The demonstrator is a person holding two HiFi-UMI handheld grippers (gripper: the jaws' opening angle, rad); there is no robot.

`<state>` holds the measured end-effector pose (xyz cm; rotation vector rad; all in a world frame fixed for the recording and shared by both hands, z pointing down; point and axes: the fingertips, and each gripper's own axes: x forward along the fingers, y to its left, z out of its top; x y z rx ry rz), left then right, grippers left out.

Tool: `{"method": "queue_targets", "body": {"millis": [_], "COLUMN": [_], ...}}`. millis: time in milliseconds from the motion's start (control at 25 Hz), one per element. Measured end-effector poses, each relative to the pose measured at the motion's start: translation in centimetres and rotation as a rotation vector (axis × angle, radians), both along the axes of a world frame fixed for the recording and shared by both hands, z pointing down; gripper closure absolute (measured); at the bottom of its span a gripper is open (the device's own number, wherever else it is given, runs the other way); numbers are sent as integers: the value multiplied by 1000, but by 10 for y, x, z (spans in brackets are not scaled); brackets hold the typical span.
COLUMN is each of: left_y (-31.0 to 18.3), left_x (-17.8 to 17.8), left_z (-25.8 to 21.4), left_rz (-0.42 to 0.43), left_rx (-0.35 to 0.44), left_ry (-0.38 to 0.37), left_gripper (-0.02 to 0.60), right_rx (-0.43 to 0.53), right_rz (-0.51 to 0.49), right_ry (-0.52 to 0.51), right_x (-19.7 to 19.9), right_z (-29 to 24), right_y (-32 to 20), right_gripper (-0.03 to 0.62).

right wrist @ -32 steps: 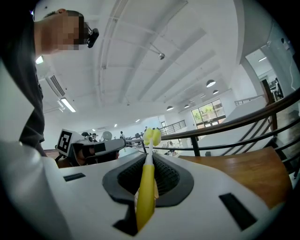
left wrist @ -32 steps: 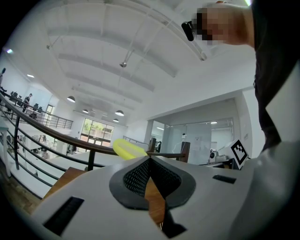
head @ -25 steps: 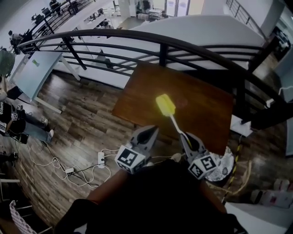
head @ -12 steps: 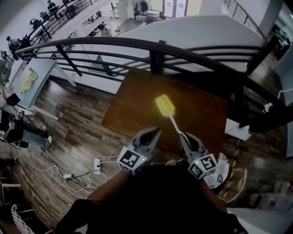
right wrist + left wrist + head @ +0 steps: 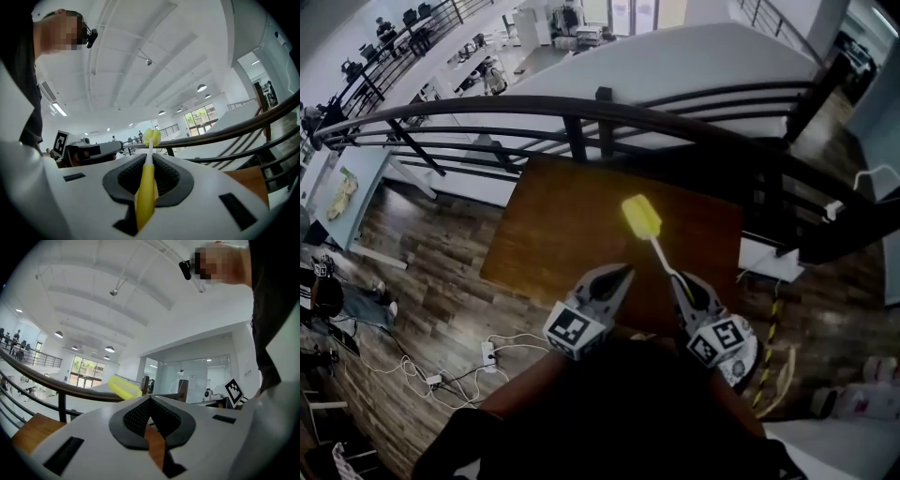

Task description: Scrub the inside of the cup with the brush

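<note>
Right gripper (image 5: 680, 281): clamped on the handle of the yellow brush (image 5: 640, 217), whose head points forward over the brown table (image 5: 572, 234).
Left gripper (image 5: 622, 274): jaws pressed together, with nothing between them.
Cup: in none of the views (what shows of the tabletop is bare).
Step in hand: likely bringing the brush to the work spot beside the black railing (image 5: 581, 108).
Doing it well: grip the handle firmly and find the cup first. The left gripper should steady the cup before the brush head enters its mouth.
</note>
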<state>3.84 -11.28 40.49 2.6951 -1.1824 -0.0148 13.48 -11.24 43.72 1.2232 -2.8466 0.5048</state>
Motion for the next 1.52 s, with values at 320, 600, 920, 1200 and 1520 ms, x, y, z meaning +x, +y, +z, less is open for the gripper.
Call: {"method": "queue_targets", "body": {"millis": [320, 600, 920, 1200, 1520], "left_y": [-22, -53, -74, -87, -103], "left_x": [31, 20, -30, -75, -103], "left_z": [9, 1, -16, 4, 46], "left_rz": [95, 208, 326, 414, 499], "left_rx": [-30, -7, 18, 20, 30], "left_ry": [7, 29, 67, 81, 59], "left_gripper": [584, 584, 583, 566, 437], "right_rx": [-23, -27, -16, -26, -28], "right_rz": [82, 192, 293, 333, 403], "right_ry": [-5, -11, -29, -32, 31], "right_x": [30, 18, -27, -74, -92], "right_z": [5, -5, -15, -10, -3], "right_y": [-17, -34, -53, -68, -80], "right_gripper": [549, 549, 549, 549, 549]}}
